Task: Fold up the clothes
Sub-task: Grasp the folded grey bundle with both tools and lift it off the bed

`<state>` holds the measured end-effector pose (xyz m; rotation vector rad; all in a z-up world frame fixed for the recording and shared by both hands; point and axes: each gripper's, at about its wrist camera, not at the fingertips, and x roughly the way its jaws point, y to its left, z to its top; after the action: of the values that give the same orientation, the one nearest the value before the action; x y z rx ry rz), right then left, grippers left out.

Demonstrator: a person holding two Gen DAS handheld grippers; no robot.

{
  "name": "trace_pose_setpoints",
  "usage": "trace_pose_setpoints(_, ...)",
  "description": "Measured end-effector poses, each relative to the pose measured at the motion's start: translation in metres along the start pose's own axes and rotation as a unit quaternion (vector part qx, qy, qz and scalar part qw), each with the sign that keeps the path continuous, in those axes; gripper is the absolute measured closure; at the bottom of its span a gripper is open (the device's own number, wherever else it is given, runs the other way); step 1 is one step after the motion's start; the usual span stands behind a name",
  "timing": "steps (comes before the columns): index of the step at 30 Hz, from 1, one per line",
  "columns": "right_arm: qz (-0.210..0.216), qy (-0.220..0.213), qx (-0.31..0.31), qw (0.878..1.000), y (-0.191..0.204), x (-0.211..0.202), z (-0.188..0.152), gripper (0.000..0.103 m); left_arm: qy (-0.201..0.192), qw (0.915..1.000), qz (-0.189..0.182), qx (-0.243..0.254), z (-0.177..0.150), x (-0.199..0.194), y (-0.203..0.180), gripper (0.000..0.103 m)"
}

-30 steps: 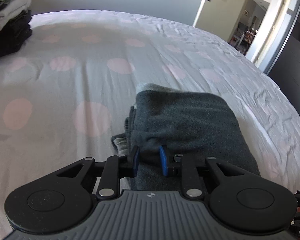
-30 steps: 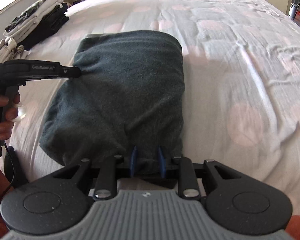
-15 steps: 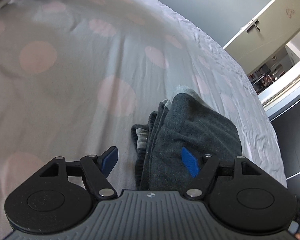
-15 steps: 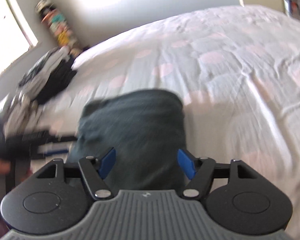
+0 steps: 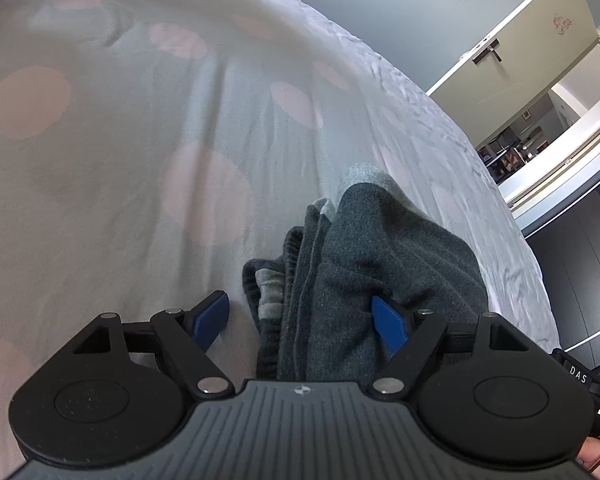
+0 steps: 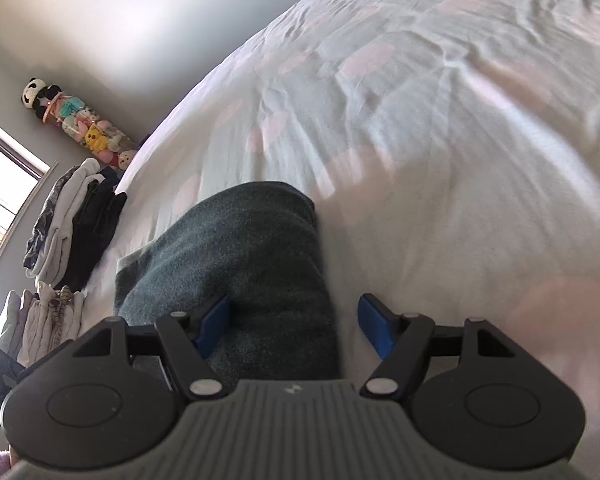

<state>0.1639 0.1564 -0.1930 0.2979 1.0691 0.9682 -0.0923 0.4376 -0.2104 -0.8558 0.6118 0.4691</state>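
Note:
A dark grey garment (image 5: 380, 248) lies folded in a thick bundle on the bed, its layered edges and a light grey lining showing in the left wrist view. My left gripper (image 5: 298, 308) straddles its near edge with the jaws opening. One blue pad (image 5: 210, 316) is over the sheet, the other pad (image 5: 388, 324) rests against the cloth without pinching it. In the right wrist view the same garment (image 6: 244, 240) runs away from my right gripper (image 6: 294, 306). That gripper stands open, its left pad at the cloth and its right pad over bare sheet.
The bed has a white sheet with pale pink dots (image 5: 140, 120). Stacks of folded clothes (image 6: 76, 232) sit at the bed's left side, with plush toys (image 6: 76, 124) by the wall. A door (image 5: 512, 52) and a dark cabinet (image 5: 580, 260) stand to the right.
Both grippers were shut on the garment's near edge a second ago and have since let go and opened wide. Both have rolled and sunk closer to the bundle.

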Motion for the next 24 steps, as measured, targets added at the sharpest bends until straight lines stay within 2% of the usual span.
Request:
trace_pose_setpoints(2, 0.014, 0.002, 0.006, 1.0, -0.003, 0.004, 0.001, 0.029, 0.0, 1.0, -0.007, 0.002, 0.001, 0.001, 0.0, 0.026)
trace_pose_setpoints(3, 0.021, 0.003, 0.008, 1.0, -0.003, 0.005, 0.001, 0.032, -0.001, 1.0, -0.01, 0.001, 0.001, 0.001, 0.0, 0.027)
trace_pose_setpoints(5, 0.036, 0.006, 0.011, 0.999, -0.004, 0.008, 0.001, 0.042, 0.0, 0.9998, -0.019, -0.002, 0.001, 0.001, 0.0, 0.043)
trace_pose_setpoints(6, 0.043, 0.007, 0.014, 0.999, -0.005, 0.009, 0.001, 0.046, -0.001, 0.9998, -0.022, -0.004, 0.001, 0.0, 0.0, 0.044)
trace_pose_setpoints(8, 0.052, 0.008, 0.02, 0.998, -0.006, 0.009, 0.002, 0.052, -0.003, 0.9997, -0.023, -0.006, 0.001, -0.001, 0.0, 0.054)
trace_pose_setpoints(10, 0.061, 0.005, 0.024, 0.998, -0.007, 0.007, 0.002, 0.065, -0.007, 0.9997, -0.023, -0.005, 0.002, -0.004, -0.002, 0.059)
trace_pose_setpoints(11, 0.066, 0.003, 0.026, 0.997, -0.007, 0.006, 0.002, 0.067, -0.01, 0.9997, -0.023, -0.004, 0.002, -0.006, -0.004, 0.062)
trace_pose_setpoints(13, 0.073, -0.002, 0.024, 0.997, -0.005, 0.002, 0.001, 0.072, -0.016, 0.9996, -0.022, -0.001, 0.001, -0.01, -0.006, 0.065)
trace_pose_setpoints(18, 0.09, -0.023, 0.014, 0.996, 0.006, -0.012, 0.002, 0.075, -0.043, 0.9983, -0.039, -0.002, 0.0, -0.03, -0.011, 0.068)
trace_pose_setpoints(24, 0.104, -0.065, -0.019, 0.992, 0.038, -0.053, 0.003, 0.077, -0.101, 0.9916, -0.074, 0.03, 0.002, -0.062, -0.031, 0.068)
